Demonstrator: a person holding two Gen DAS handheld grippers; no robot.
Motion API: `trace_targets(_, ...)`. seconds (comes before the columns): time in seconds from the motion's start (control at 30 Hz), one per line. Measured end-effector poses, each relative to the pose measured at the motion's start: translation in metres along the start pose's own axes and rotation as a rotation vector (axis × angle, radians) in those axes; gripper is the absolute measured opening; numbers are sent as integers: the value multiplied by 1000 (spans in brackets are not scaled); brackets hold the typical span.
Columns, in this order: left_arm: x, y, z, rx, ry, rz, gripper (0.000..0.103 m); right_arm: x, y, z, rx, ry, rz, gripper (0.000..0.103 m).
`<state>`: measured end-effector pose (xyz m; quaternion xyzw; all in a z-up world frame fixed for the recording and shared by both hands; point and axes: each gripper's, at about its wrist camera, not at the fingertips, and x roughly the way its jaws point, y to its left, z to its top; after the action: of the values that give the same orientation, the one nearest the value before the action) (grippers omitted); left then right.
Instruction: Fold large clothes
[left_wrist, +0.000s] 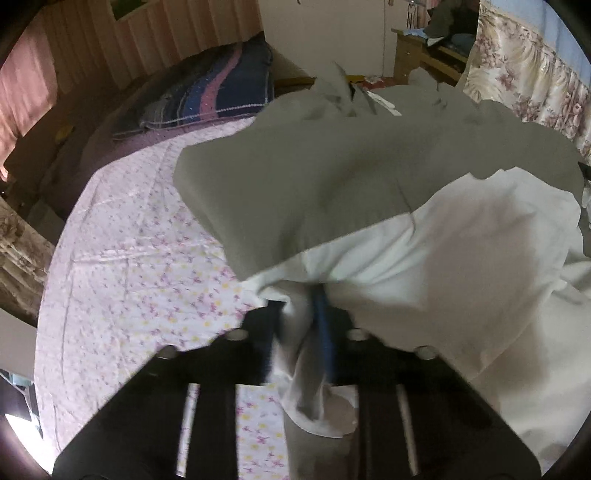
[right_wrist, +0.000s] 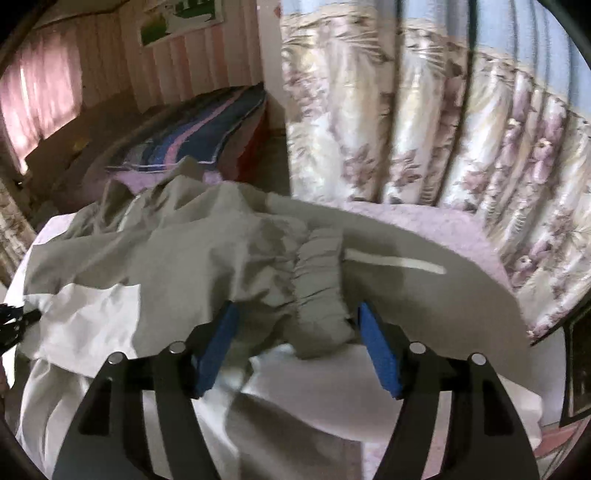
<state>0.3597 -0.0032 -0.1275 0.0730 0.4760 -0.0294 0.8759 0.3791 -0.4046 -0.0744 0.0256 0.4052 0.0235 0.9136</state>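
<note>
My left hand-held gripper (left_wrist: 303, 314): fingertips buried in white cloth, so the pinch itself is hidden. Garment (left_wrist: 332, 177) cut off at right edge. Curtain (right_wrist: 424, 122) motion-blurred; dresser clutter (left_wrist: 439, 37) unreadable.

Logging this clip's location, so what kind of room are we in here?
Most likely a bedroom: a bed with a pink floral bedsheet, a folded striped blue and pink blanket by the wall, and long floral curtains alongside.

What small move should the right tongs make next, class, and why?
Probably close on the gathered cuff. The right tongs stand open with that elastic cuff between the blue pads, while the left tongs already pinch the jacket over the bed.
</note>
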Motion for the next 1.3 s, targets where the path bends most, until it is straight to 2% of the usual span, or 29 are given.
trace_targets(0.07,-2,11,0,-5,-2,20,3,0,11,-1,-14,9,18,54)
trace_targets(0.1,-1,16,0,-4,-1,38,3,1,16,-2,-16,17,21,41)
trace_targets(0.13,0,22,-1,-7,2,45,3,2,21,-2,-19,21,31,33)
trace_targets(0.17,1,28,-1,-11,6,43,3,2,27,-3,-24,19,36,31)
trace_targets(0.23,2,41,-2,-17,7,29,3,3,37,-2,-42,20,46,18)
trace_targets(0.33,4,54,-1,-5,21,5,4,5,56,1,-141,12,-49,17)
trace_targets(0.4,4,56,-1,-5,20,-14,6,14,63,2,-209,37,-145,21)
trace_targets(0.47,-1,48,-4,25,-2,25,13,6,62,2,-187,40,-117,23)
trace_targets(0.5,-5,46,-7,34,-10,47,21,-2,60,1,-168,26,-89,31)
trace_targets(0.53,-11,43,-10,37,-21,69,39,-12,58,-1,-153,10,-64,44)
trace_targets(0.57,-17,41,-12,37,-34,76,51,-29,58,-5,-148,-19,-40,49)
trace_targets(0.6,-24,40,-16,37,-53,81,73,-39,58,-9,-151,-35,-36,53)
trace_targets(0.63,-36,38,-20,41,-83,90,82,-50,59,-13,-158,-52,-33,53)
trace_targets(0.7,-54,35,-27,40,-122,95,82,-82,58,-26,-159,-102,-11,55)
trace_targets(0.77,-75,34,-36,20,-151,81,84,-107,56,-39,-141,-144,10,63)
trace_targets(0.97,-132,31,-74,-42,-240,77,97,-161,53,-85,-93,-229,12,72)
trace_targets(1.03,-150,27,-91,-61,-272,117,100,-171,54,-99,-70,-250,18,78)
trace_targets(1.2,-179,13,-126,-61,-291,165,100,-190,61,-135,-28,-283,-5,79)
trace_targets(1.3,-189,8,-141,-60,-296,169,100,-201,68,-153,-29,-289,-18,89)
